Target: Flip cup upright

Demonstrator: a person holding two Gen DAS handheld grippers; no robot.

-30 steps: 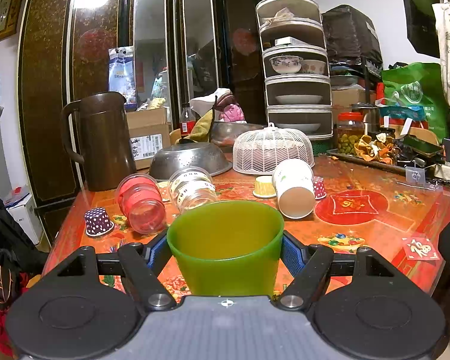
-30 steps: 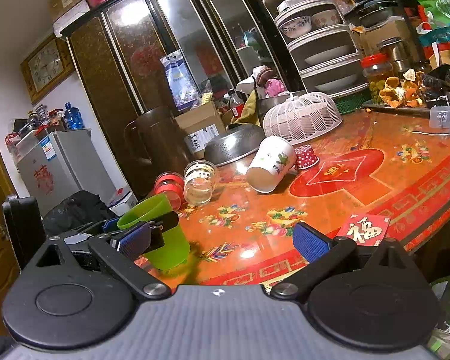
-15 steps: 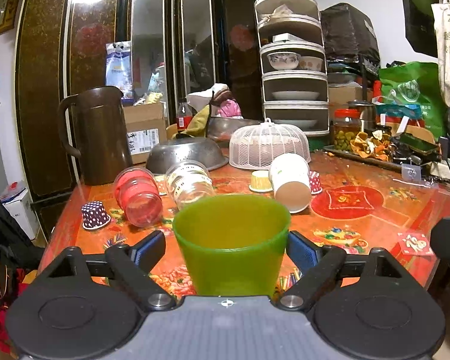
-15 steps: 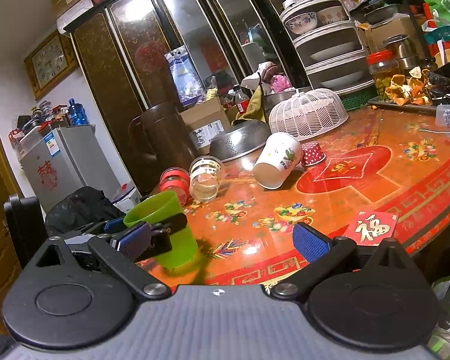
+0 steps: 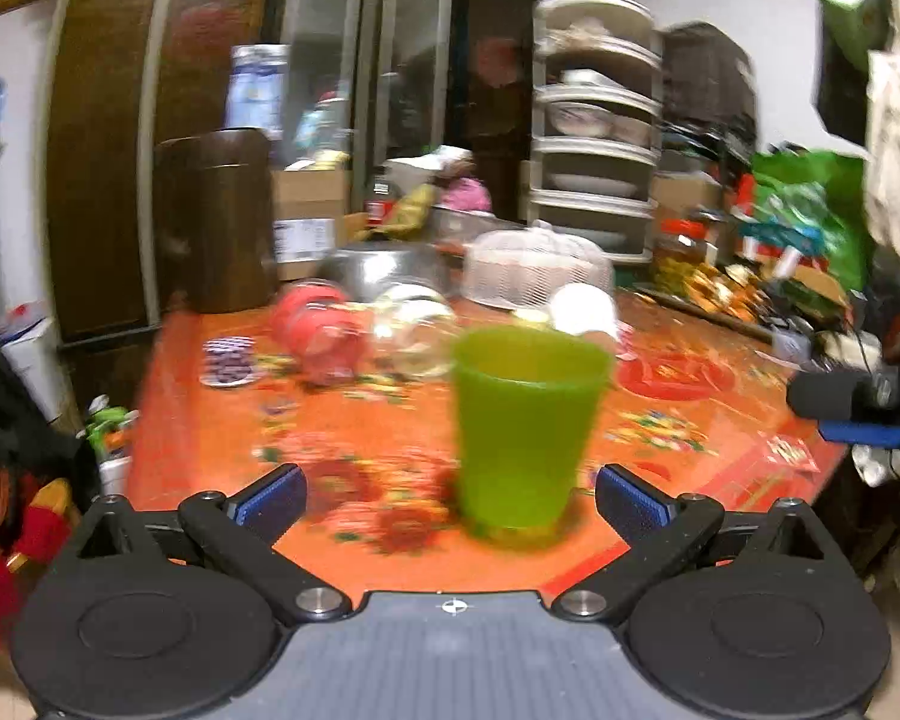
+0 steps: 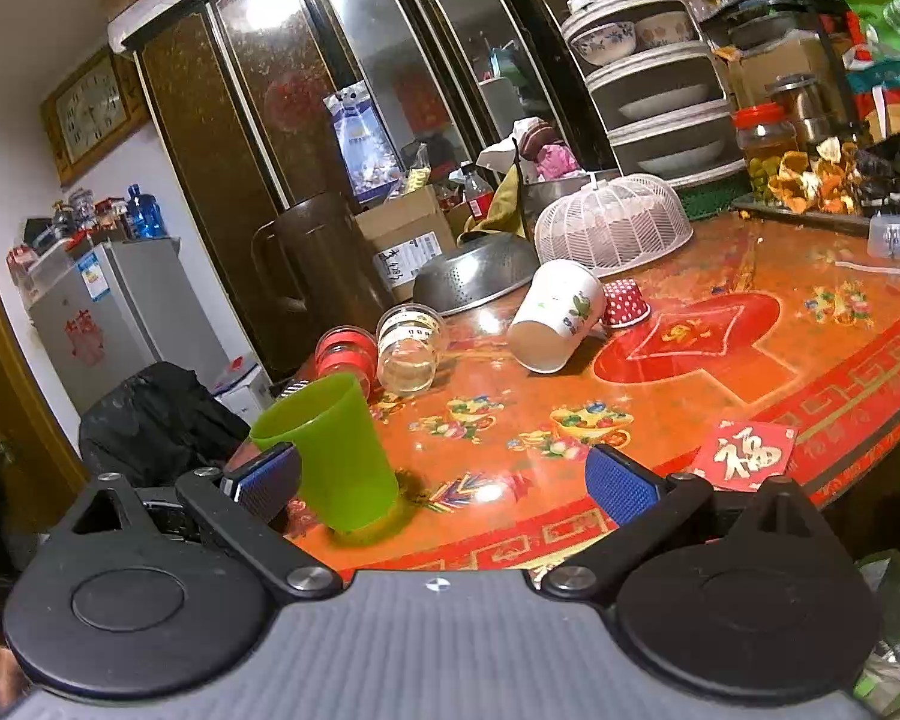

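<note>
1. Green plastic cup [image 5: 525, 426] upright, mouth up, near the table's [image 6: 720, 396] front-left corner; base flat on the surface in both views.
2. Left gripper [image 5: 450, 495]: fingers spread wide, pads on either side of cup and clear of it, nothing held. Left view blurred, so fine contact hard to read, but gap visible on both sides.
3. Right gripper [image 6: 441, 477]: fingers spread, empty, over the front edge. Cup just beside its left pad [image 6: 267, 477]; touching or only overlapping in view, can't tell.
4. Task judged done for this cup: standing on its own, no support.
5. Handling, as judgement: thin-walled plastic, light, slightly flexible, smooth and a bit slippery. Tapered, narrower at base, so tips easily if bumped high. Not fragile.
6. If regrip needed: take mid-wall, pads on opposite sides, light squeeze only; hard pinch would ovalise the wall and let it squirt out. Avoid rim grab.
7. Clutter behind, towards the middle: white cup [image 6: 555, 318], clear jar [image 6: 411, 348] and red jar [image 6: 345, 354], all on their sides. Well apart from the green one.
8. Risk: clipping the cup on retreat.
</note>
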